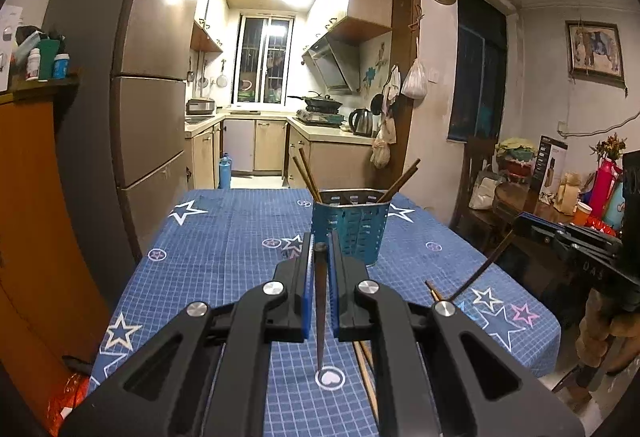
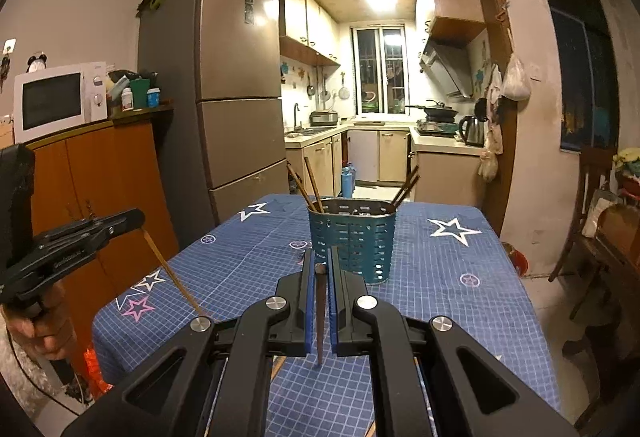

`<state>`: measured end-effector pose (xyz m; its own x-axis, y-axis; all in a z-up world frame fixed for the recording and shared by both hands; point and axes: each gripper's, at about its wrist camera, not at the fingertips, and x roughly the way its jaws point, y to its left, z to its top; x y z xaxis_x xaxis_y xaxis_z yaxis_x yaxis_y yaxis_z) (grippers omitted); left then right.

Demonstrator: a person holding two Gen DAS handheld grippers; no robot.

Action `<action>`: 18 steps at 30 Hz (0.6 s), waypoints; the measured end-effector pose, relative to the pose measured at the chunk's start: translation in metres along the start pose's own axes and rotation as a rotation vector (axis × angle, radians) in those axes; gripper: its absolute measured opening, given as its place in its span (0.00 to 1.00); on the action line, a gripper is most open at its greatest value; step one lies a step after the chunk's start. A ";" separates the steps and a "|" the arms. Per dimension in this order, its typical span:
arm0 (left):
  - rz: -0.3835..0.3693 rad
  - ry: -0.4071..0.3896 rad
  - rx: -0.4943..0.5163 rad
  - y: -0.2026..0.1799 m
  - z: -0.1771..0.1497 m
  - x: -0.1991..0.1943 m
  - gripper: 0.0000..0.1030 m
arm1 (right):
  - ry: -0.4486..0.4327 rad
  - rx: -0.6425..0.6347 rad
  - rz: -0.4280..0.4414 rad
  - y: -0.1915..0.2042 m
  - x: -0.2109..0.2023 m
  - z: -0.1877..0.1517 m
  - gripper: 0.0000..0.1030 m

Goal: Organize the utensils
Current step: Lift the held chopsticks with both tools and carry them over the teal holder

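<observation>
The left claw [image 1: 320, 257] pinches one chopstick [image 1: 321, 317] between its blue pads, tip hanging down over the tabletop [image 1: 224, 237]. The right claw [image 2: 319, 269] likewise pinches its own stick [image 2: 320, 317].

Both sit just short of the holder [image 1: 351, 225], which stands upright mid-tabletop with four sticks already leaning against its rim. To drop well, I judge each claw should rise above the rim, bring the tip over the open mouth, and release only once the tip is inside, one claw at a time so they do not cross.

More sticks [image 1: 366, 369] lie on the cloth under the left claw. The near edge is close below; room is open on both sides of the holder.
</observation>
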<state>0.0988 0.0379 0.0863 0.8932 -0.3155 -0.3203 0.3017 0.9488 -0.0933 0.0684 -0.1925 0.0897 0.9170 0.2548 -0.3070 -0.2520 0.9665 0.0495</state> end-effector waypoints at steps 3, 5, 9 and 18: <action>-0.021 0.016 -0.016 0.000 0.012 0.007 0.05 | 0.012 -0.009 0.008 0.001 0.003 0.010 0.07; -0.034 0.018 -0.017 -0.002 0.018 0.010 0.05 | 0.016 -0.014 0.014 0.002 0.003 0.018 0.07; -0.036 0.000 0.005 -0.009 0.027 0.014 0.05 | 0.014 -0.029 0.017 0.003 0.002 0.030 0.07; -0.048 -0.053 0.056 -0.027 0.062 0.024 0.05 | 0.041 -0.043 0.029 -0.005 -0.001 0.057 0.07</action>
<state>0.1324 0.0043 0.1395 0.8934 -0.3619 -0.2662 0.3609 0.9310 -0.0543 0.0866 -0.1957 0.1434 0.8958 0.2800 -0.3451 -0.2919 0.9563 0.0181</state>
